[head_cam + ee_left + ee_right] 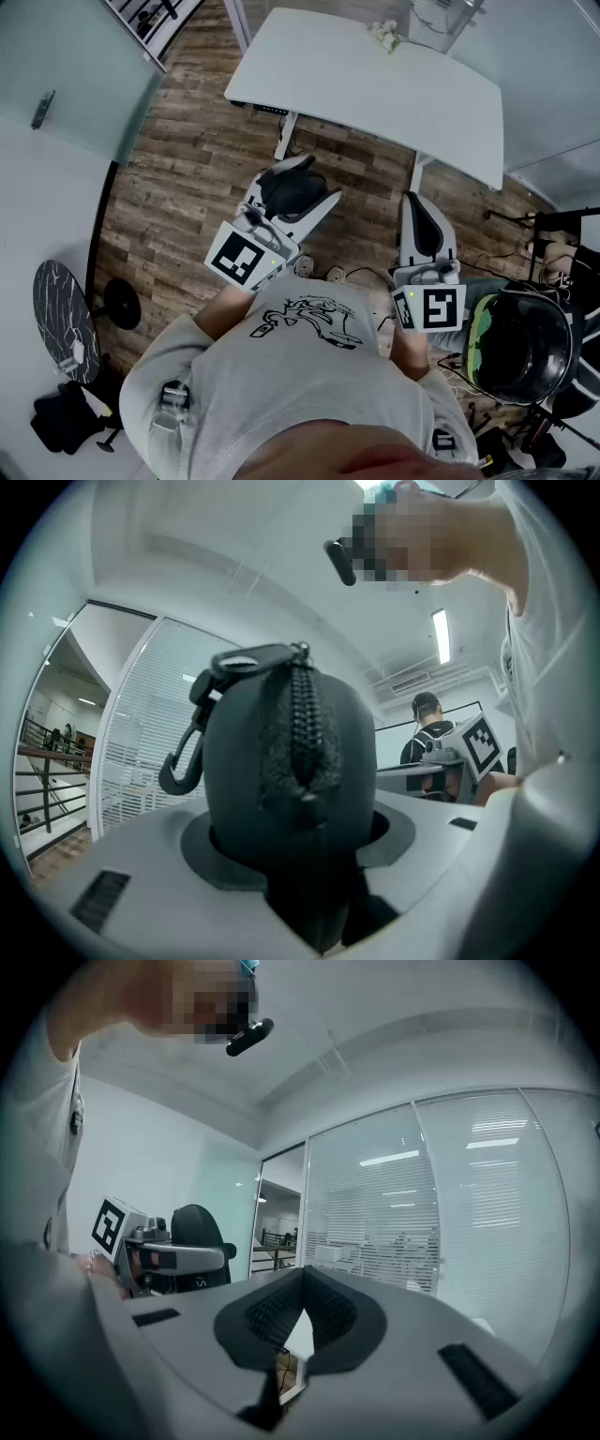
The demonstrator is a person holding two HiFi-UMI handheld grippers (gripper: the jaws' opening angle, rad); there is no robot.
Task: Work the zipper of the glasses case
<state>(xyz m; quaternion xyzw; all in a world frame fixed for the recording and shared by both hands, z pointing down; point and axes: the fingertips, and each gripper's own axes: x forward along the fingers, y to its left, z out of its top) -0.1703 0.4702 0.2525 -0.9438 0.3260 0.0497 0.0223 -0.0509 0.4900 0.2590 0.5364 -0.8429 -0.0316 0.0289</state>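
Note:
A black glasses case (286, 761) stands upright between the jaws of my left gripper (305, 864), which is shut on its lower end. The case's zipper (302, 719) runs up the middle of the side facing the camera, and a black clip hook (183, 757) hangs off the top left. In the head view the left gripper (298, 178) holds the case (286, 190) out in front of the person's chest. My right gripper (419, 202) is level beside it, a little apart. Its ribbed pads (272, 1312) meet, shut on nothing (302, 1283).
A white table (375, 89) stands ahead over the wood floor, with a small white object (384, 36) at its far edge. A dark helmet-like object (520, 342) sits at the right, a round marbled stool (64, 319) at the left. Another person (427, 731) sits in the background.

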